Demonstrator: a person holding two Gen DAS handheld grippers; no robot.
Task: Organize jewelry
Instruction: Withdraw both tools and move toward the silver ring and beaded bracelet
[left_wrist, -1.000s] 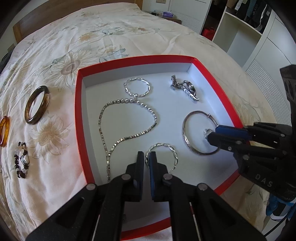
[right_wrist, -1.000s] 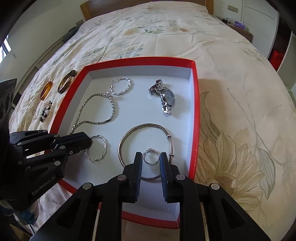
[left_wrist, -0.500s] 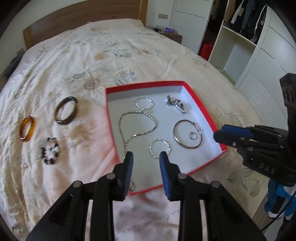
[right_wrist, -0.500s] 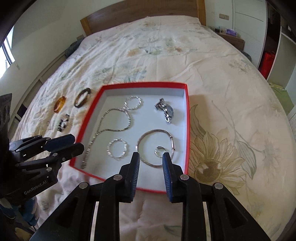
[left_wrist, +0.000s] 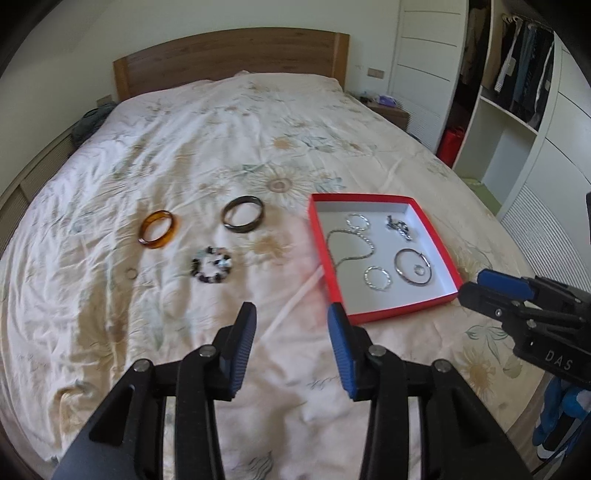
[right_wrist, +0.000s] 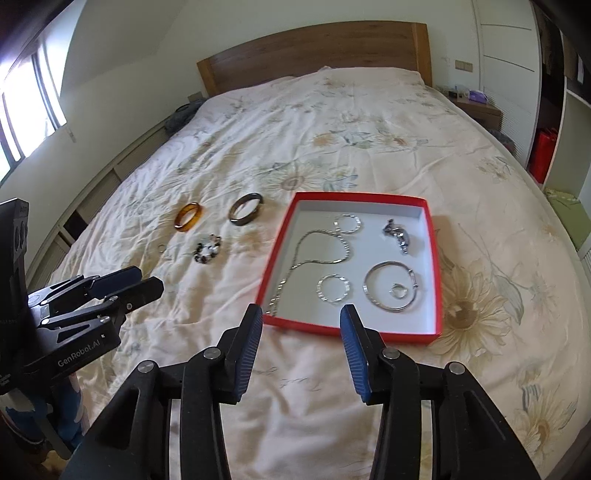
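Observation:
A red box (left_wrist: 320, 254) (right_wrist: 434, 258) with a white floor lies on the bed. It holds a silver necklace (right_wrist: 314, 247), two twisted silver bangles, a watch (right_wrist: 397, 232), a thin silver bangle (right_wrist: 389, 291) and a small ring (right_wrist: 398, 291). On the bedspread to its left lie an amber bangle (left_wrist: 159, 229), a dark bangle (left_wrist: 243, 219), a beaded bracelet (left_wrist: 212, 264) and a small ring (left_wrist: 131, 273). My left gripper (left_wrist: 291, 325) is open and empty, above the bedspread near the box's front left corner. My right gripper (right_wrist: 301, 326) is open and empty, at the box's front edge.
The bed has a floral cover and a wooden headboard (left_wrist: 229, 59). A wardrobe and open shelves (left_wrist: 517, 92) stand to the right, a window (right_wrist: 26, 107) to the left. The foot edge of the bed is just below the grippers.
Both grippers have pulled back and up from inside the box and opened wide. The left one let go of the twisted bangle, the right one left the small ring inside the thin bangle.

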